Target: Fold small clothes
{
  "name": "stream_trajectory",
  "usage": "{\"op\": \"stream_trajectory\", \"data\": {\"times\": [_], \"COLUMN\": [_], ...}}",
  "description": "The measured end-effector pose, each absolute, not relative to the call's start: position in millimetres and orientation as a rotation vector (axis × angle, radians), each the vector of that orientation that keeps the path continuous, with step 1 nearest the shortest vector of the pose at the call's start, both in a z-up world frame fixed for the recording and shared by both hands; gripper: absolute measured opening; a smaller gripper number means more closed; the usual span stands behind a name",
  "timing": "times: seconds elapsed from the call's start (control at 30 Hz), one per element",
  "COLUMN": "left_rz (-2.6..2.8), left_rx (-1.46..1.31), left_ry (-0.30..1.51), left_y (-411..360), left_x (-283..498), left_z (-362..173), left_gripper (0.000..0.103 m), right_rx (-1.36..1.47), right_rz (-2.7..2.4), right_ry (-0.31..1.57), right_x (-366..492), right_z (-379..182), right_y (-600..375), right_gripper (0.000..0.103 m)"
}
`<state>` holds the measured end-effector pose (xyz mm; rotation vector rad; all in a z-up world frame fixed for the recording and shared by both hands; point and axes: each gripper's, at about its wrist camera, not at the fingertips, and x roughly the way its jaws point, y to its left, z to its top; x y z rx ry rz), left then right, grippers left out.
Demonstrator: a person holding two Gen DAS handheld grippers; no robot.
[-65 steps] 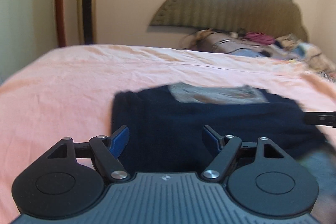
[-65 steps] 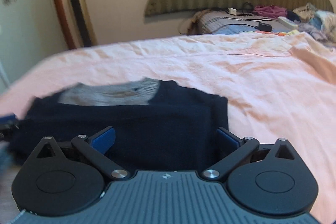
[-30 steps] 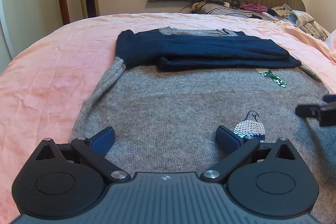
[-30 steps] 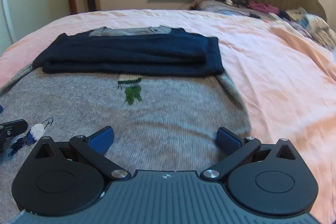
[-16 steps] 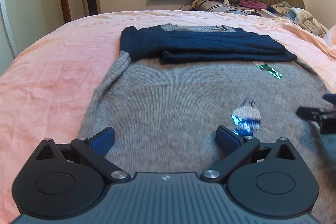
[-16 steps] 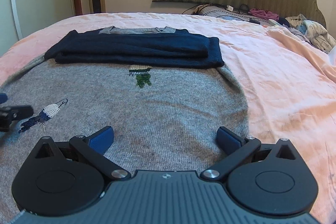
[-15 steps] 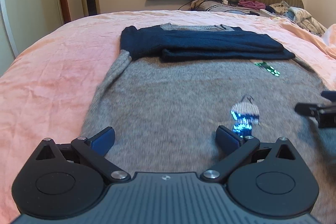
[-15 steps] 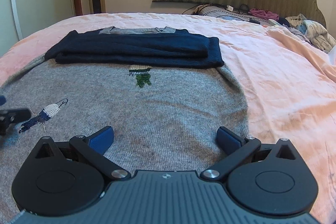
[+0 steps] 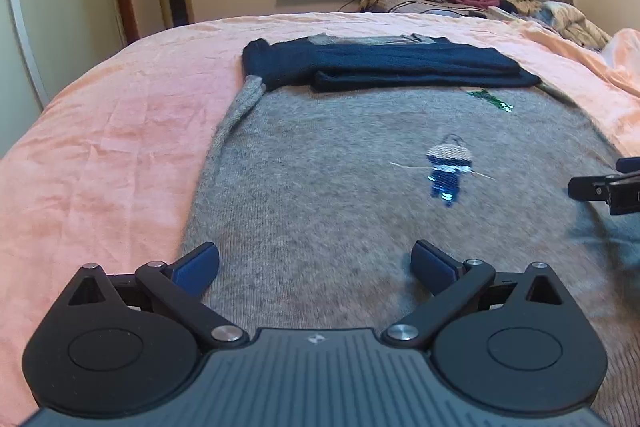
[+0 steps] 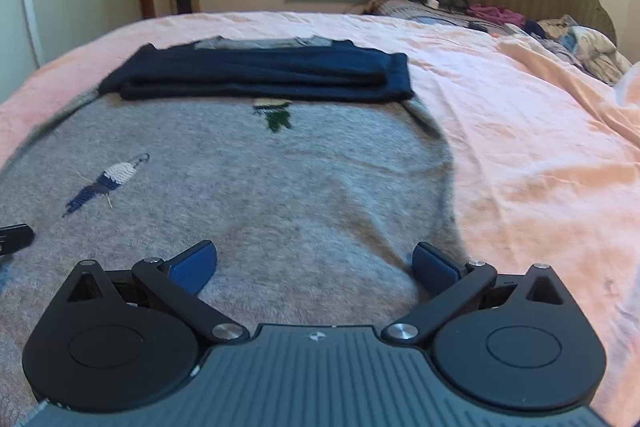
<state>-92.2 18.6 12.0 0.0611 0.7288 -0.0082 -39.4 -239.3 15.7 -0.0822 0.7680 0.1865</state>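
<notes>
Both spread-wide claws, left claw [image 9: 315,263] and right claw [image 10: 315,261], dropped toward sweater [image 9: 340,187] on pink bedsheet [image 9: 120,131].

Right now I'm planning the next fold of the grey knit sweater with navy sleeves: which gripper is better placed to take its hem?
Neither clearly. The left gripper sits open by the grey knit sweater's left edge, the right gripper open by its right edge. Likely both lift together.
</notes>
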Motion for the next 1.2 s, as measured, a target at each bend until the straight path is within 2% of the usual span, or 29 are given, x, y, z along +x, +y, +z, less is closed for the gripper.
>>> {"op": "stream_trajectory", "data": {"times": [0.13,0.17,0.23,1.2], "left_rz": [-0.118,-0.133,-0.123,-0.105], "left_rx": [0.063,0.079,0.104,0.067], "left_ry": [0.725,0.742,0.687,0.724], "left_y": [5,1,-3,6], "left_x": [-120,-123,-132,-142], "left_z": [11,6,0,4], "left_gripper": [0.103,0.103,0.103,0.103], "right_rx": [-0.126,-0.139,-0.102,-0.100], "right_rz": [0.263,0.271,0.282,0.277], "right_ry": [0.769,0.722,0.708,0.708], "right_x": [-64,-73,-76,-74], "right_z": [12,6,5,6], "right_y": [-235,-235,-242,-241], "right_gripper": [0.103,0.103,0.103,0.103]}}
